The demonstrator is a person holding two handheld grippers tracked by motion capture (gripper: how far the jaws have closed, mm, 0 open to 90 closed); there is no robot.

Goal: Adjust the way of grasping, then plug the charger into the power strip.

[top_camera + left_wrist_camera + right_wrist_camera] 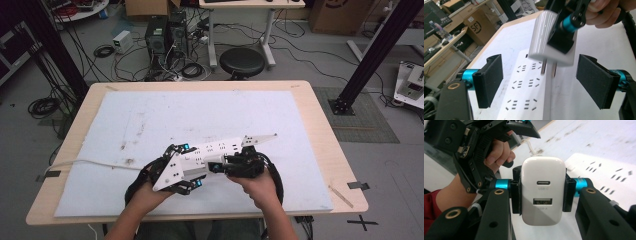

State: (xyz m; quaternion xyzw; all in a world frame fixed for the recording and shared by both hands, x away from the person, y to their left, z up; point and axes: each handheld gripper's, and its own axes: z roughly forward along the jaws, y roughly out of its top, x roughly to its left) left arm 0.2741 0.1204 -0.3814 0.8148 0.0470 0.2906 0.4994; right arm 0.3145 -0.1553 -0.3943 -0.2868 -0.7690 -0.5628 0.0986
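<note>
Your right gripper [541, 191] clamps the white charger [543, 190]; its view reads USB-C, USB-A. Left gripper [540, 82] view: jaws wide, empty, straddling the power strip [527, 92], charger prongs [548, 68] just above it.

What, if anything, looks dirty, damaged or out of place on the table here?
The white mat carries dark smudges toward its left side, like grime. Otherwise nothing stands out: the charger sits squarely in the right gripper, prongs above the power strip.

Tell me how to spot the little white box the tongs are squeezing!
Find the white mat on the wooden table, then the long white power strip lying on it. Just above the strip, the right tongs pinch a white USB charger: two metal prongs underneath, and two ports on its face, USB-C above USB-A.
</note>
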